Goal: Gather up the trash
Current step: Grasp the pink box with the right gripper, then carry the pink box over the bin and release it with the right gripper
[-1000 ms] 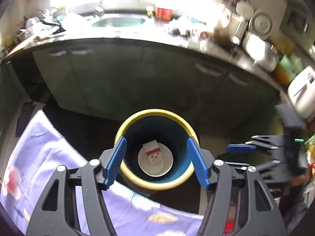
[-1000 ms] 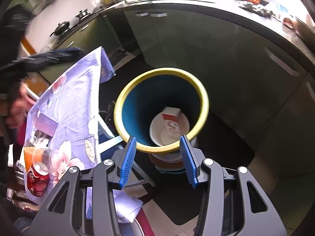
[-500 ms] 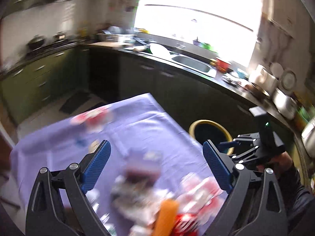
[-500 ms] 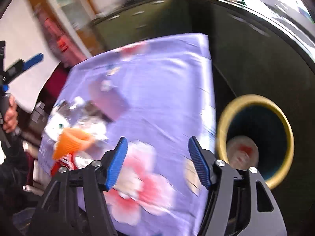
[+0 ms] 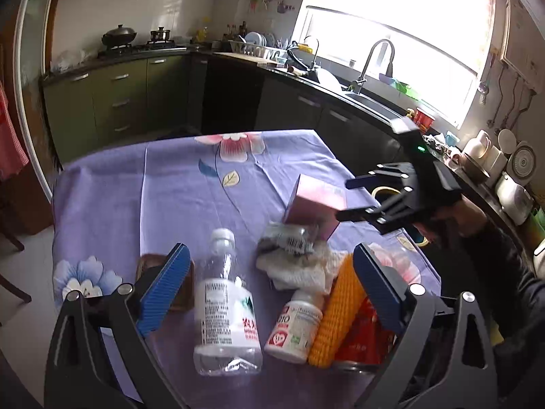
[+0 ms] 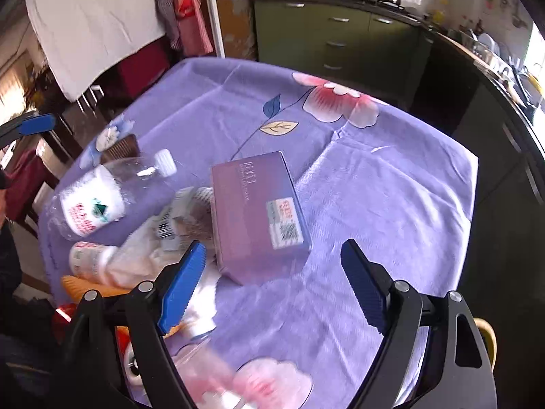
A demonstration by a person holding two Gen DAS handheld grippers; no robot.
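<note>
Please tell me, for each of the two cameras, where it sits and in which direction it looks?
Left wrist: on the left tool, open, looking down across the table at the water bottle; the right tool and a sleeve show.
Right wrist: on the right tool, open, above the purple box.
Shared: box, bottle, purple tablecloth.

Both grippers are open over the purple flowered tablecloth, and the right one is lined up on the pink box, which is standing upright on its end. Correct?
Not quite. The pink box lies flat on its broad side on the tablecloth, label facing up, as the right wrist view shows. The rest holds: left gripper and right gripper are both open, with nothing between the pads.
</note>
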